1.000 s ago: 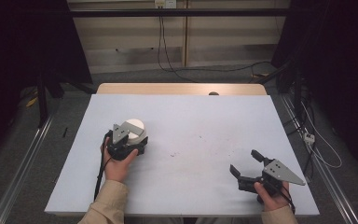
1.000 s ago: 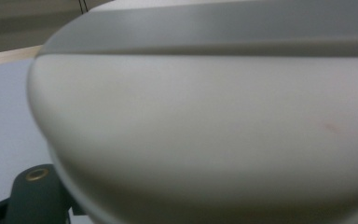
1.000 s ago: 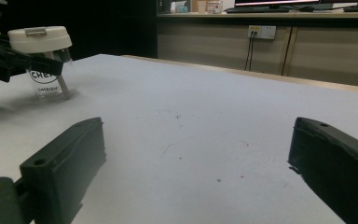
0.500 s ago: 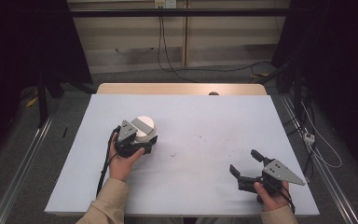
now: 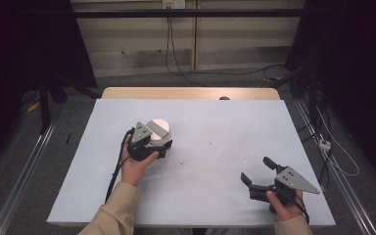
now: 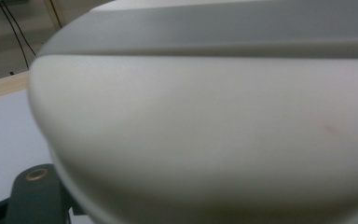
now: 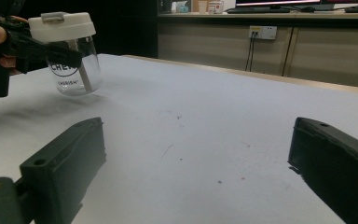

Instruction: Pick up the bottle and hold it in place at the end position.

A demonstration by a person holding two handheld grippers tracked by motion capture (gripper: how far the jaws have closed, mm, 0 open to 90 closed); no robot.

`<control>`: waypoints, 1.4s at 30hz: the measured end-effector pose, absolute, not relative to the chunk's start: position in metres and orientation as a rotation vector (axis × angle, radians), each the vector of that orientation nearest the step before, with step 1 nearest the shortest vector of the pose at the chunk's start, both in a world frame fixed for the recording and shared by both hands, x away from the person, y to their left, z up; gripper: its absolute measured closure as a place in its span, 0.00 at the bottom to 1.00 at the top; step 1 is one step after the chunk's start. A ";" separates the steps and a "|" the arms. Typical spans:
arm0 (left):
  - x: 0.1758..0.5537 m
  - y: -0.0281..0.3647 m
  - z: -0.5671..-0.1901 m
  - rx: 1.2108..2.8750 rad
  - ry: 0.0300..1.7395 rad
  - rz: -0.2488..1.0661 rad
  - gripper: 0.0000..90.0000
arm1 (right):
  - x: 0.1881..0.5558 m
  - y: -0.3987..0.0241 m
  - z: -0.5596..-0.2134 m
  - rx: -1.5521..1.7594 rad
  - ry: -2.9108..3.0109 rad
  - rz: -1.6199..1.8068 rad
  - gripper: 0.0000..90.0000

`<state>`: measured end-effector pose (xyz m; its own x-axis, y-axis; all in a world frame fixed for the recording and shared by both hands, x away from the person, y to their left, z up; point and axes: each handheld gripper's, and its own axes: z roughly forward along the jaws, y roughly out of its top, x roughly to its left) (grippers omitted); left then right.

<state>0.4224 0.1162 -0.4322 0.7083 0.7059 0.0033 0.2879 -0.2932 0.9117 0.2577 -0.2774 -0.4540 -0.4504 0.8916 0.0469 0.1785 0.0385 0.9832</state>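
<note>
A clear glass jar point(image 7: 73, 70) with a white lid point(image 5: 157, 128) hangs tilted just above the white table point(image 5: 215, 127), left of centre. My left gripper point(image 5: 161, 142) is shut on the jar just under the lid, with the person's left hand behind it. In the left gripper view the lid point(image 6: 205, 130) looms blurred, right in front of the camera. In the right gripper view the left gripper point(image 7: 51, 53) clasps the jar at far left. My right gripper point(image 5: 255, 169) rests near the front right of the table, its jaws wide open point(image 7: 198, 140) with nothing between them.
The white sheet covers a wooden table whose bare edge point(image 5: 191, 93) shows at the back, with a small dark knob point(image 5: 223, 98) on it. Faint scuff marks point(image 5: 210, 147) dot the middle. Cables point(image 5: 176, 58) hang on the wall behind; metal rails point(image 5: 24, 171) run along the floor.
The left hand has carried the jar to the right and a little farther from the person. The right gripper has stayed where it was, still open.
</note>
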 end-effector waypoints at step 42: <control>0.447 0.073 -0.435 1.904 0.737 0.456 0.21 | 0.259 -0.279 -0.455 1.094 1.695 1.461 0.03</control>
